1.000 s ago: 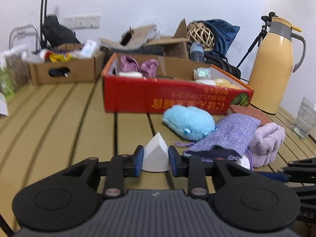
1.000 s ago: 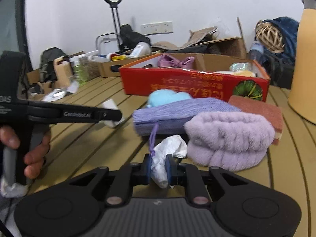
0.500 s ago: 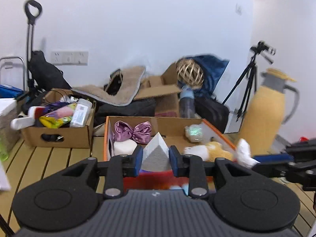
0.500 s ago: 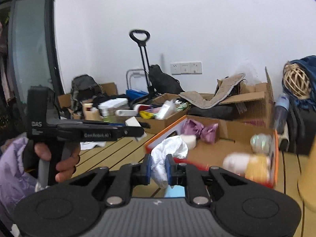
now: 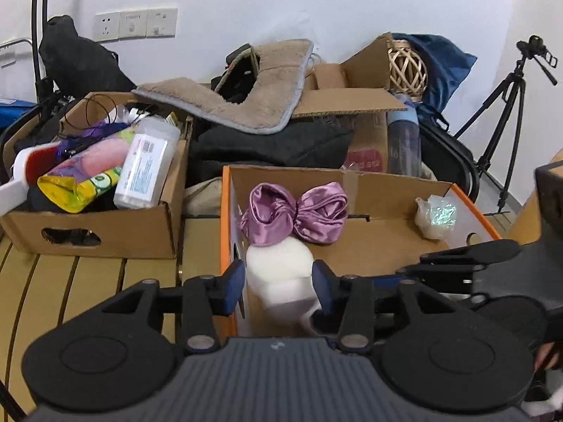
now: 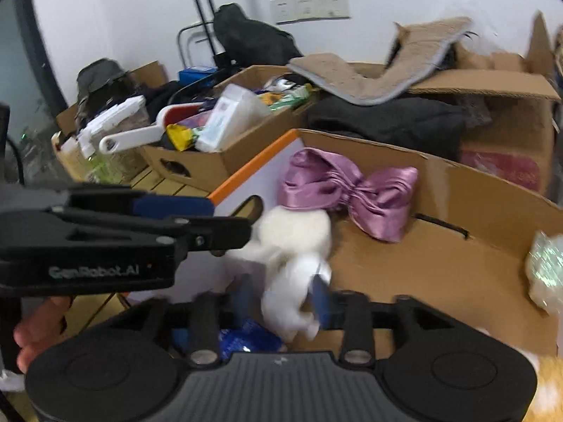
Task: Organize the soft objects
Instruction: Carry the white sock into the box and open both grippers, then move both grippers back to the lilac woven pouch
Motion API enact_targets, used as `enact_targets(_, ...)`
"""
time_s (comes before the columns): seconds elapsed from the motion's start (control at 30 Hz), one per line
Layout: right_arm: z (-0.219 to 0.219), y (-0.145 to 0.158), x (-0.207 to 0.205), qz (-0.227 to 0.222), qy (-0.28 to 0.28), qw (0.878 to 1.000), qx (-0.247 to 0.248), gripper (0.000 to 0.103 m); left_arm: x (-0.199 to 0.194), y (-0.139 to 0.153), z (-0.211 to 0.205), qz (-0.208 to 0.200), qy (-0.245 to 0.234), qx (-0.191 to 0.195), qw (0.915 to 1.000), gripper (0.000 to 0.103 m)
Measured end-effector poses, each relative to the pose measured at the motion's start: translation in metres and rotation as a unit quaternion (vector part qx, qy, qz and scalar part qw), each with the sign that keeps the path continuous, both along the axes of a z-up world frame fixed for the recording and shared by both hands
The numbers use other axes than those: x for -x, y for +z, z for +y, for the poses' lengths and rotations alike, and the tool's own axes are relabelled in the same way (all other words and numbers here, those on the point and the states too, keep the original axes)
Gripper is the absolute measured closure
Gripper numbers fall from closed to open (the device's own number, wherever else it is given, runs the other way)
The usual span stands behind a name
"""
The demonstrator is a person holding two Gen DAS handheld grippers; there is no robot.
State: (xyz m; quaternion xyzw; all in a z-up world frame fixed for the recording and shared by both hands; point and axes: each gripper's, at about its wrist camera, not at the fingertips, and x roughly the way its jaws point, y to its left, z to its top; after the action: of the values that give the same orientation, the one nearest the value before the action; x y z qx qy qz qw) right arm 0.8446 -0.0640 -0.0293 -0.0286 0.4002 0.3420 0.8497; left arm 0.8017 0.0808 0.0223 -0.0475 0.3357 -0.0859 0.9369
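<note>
Both grippers hang over the box (image 5: 355,183), low in frame: left gripper (image 5: 278,286) spread apart, right gripper (image 6: 281,295) spread around a white wad (image 6: 292,299).

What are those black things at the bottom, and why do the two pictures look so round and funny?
Those are two grabbing tools that a person holds, one in each hand. Each has a small wide-eyed camera looking along its jaws, and that lens bends the picture. One picture comes from the left gripper, the other from the right gripper. Both hover over a cardboard box on a wooden table. In the box lie a purple bow, a white puff and a shiny little bundle. Both pairs of jaws stand open. A blurry white scrap sits between the right ones, so nothing seems squeezed tight.
</note>
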Motion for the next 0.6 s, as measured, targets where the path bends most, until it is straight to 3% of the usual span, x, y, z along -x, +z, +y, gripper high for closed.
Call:
enact_targets(0.13,-0.002,0.007,0.005,-0.007,-0.006,1.000,-0.005,0.055,0.011,0.013,0.002,-0.019,0.013,-0.005,0.9997,0.053)
enact_targets(0.3,-0.030,0.048,0.026,-0.031,-0.028,0.999,-0.010,0.055,0.042,0.043,0.002,-0.037,0.016,-0.012,0.9991,0.053)
enact_targets(0.6,-0.116,0.140,0.144,-0.116,-0.063,0.991,0.007,0.045,0.158,0.116,-0.011,-0.107,-0.005,-0.039,0.9935,0.042)
